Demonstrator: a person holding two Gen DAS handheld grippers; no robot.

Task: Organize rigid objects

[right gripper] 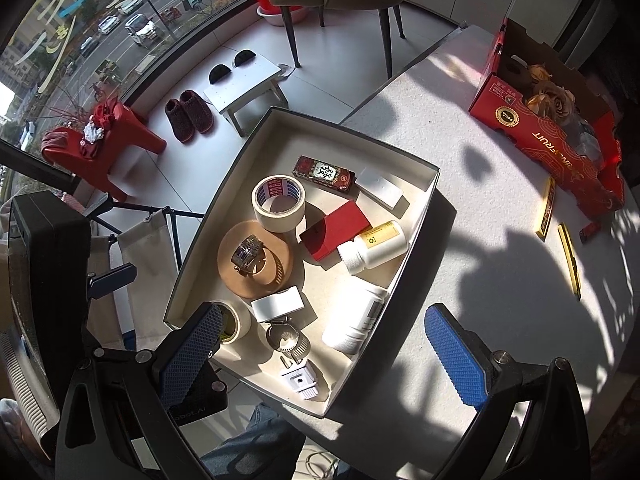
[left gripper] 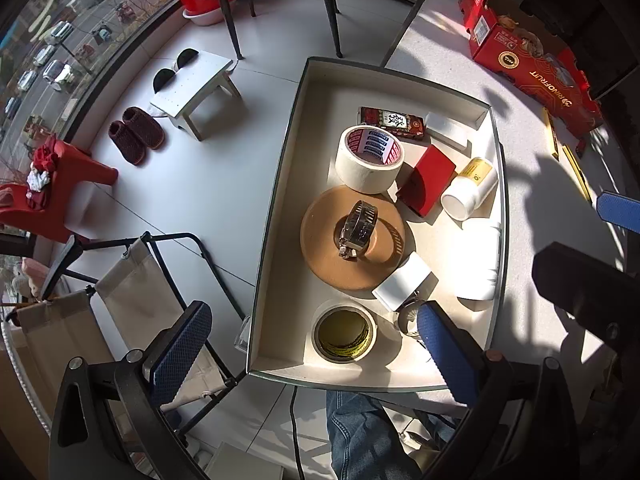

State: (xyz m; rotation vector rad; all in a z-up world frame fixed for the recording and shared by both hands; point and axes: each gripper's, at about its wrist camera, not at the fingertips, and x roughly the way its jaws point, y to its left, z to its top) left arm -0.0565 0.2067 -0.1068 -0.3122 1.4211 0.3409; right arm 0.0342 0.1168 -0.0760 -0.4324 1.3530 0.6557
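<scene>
An open grey cardboard tray sits at the table edge and holds several rigid items. Inside are a masking tape roll, a brown disc with a metal hose clamp on it, a red box, a yellow-labelled white bottle, a patterned dark box and a white plug. My left gripper hovers open above the tray's near end, over a yellow-cored tape roll. My right gripper hangs open over the tray's near right corner, holding nothing.
Outside the tray, on the white table, lie two gold bars and a small red piece, near a red fruit carton. Left of the table, on the floor, stand a folding chair, a stool and slippers.
</scene>
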